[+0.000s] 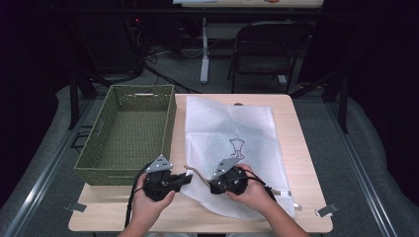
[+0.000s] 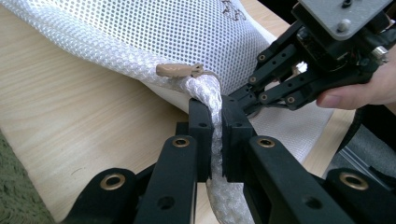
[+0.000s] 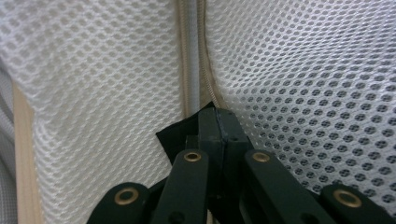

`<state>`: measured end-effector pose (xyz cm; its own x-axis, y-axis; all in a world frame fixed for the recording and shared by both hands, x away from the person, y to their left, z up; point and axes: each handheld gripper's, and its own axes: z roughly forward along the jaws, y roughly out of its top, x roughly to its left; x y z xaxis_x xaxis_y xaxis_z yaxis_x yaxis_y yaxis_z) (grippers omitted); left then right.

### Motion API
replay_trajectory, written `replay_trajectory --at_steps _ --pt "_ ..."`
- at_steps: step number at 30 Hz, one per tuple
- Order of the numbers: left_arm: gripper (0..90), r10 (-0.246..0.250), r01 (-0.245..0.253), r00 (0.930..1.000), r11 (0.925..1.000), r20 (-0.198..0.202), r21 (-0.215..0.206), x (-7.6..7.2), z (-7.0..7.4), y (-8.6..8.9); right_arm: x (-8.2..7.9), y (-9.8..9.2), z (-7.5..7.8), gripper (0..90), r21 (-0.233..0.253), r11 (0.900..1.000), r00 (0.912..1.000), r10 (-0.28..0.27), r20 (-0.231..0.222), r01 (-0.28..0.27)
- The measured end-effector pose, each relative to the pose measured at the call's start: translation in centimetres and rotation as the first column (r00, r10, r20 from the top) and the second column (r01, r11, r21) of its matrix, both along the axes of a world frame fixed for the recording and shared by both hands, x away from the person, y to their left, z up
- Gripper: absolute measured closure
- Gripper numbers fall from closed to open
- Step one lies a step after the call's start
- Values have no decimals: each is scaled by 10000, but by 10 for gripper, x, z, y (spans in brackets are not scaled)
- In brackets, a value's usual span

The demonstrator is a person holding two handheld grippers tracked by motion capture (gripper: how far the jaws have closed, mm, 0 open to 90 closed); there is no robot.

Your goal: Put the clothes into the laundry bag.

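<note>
A white mesh laundry bag (image 1: 232,148) is laid flat on the wooden bench (image 1: 301,163), just to the right of a green woven basket (image 1: 131,131) that stands at the bench's left edge. The bag's near left corner is worked on by both tools, which are held close together at the front of the bench. The left tool (image 1: 187,178) is closed on a white braided cord (image 2: 214,121) that runs up between its jaws to the bag's edge, where a tan zipper pull (image 2: 180,70) is seen lying against the mesh. The right tool (image 1: 213,186) is seen in the left gripper view just beyond the cord, its tips pressed to the bag's edge. In the right gripper view its jaws are shut on a small black tab (image 3: 180,133) at the end of the bag's zipper (image 3: 194,56), which runs straight away between two mesh panels. A black folding chair (image 1: 264,47) stands on the floor beyond the bench.
</note>
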<state>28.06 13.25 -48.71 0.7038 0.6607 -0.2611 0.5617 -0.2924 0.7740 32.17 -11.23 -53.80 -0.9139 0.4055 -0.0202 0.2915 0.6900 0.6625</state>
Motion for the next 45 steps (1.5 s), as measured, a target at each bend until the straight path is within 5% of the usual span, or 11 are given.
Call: replay_trajectory --at_steps 6,20,45 --pt "857 -47 47 10000 10000 -19 -39 2 3 -3 2 0 3 863 412 9991 9998 -20 -217 29" --pt "857 -234 234 9997 9997 90 -16 4 5 -13 8 -2 35 843 1134 9934 9997 -173 193 150" --pt "857 -307 307 9995 9994 -57 -129 10 -1 -23 12 6 74 819 1176 9928 9987 -280 420 229"
